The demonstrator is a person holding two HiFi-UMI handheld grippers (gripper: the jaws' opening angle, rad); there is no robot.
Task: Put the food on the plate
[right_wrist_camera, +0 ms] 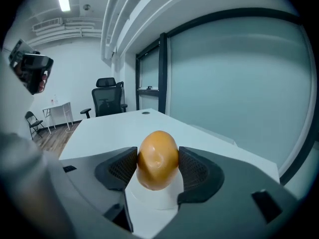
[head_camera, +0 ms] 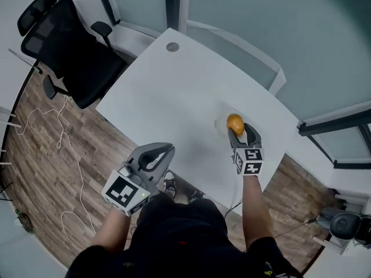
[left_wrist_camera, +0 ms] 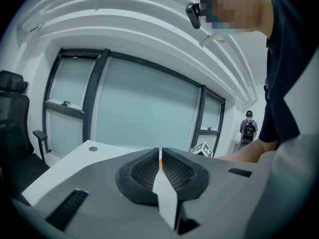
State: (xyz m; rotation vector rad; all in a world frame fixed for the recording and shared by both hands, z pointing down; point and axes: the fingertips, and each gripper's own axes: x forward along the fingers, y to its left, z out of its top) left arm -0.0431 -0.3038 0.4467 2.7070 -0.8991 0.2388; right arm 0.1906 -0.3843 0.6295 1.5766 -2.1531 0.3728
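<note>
An orange, egg-shaped fruit [head_camera: 235,121] sits between the pads of my right gripper [head_camera: 240,130], which is shut on it at the table's near right part. In the right gripper view the fruit [right_wrist_camera: 157,158] fills the gap of the gripper [right_wrist_camera: 157,167], both pads pressing its sides. A white plate [right_wrist_camera: 149,203] lies right under it, and I cannot tell whether the fruit touches it. In the head view the plate [head_camera: 225,112] is only a faint outline. My left gripper [head_camera: 164,150] hangs off the table's near edge, shut and empty, its pads [left_wrist_camera: 172,169] meeting.
The white table [head_camera: 174,97] has a round cable hole [head_camera: 172,47] at its far end. A black office chair [head_camera: 69,45] stands at the far left. A thin white cable [head_camera: 64,149] trails over the wood floor. Glass walls stand behind the table.
</note>
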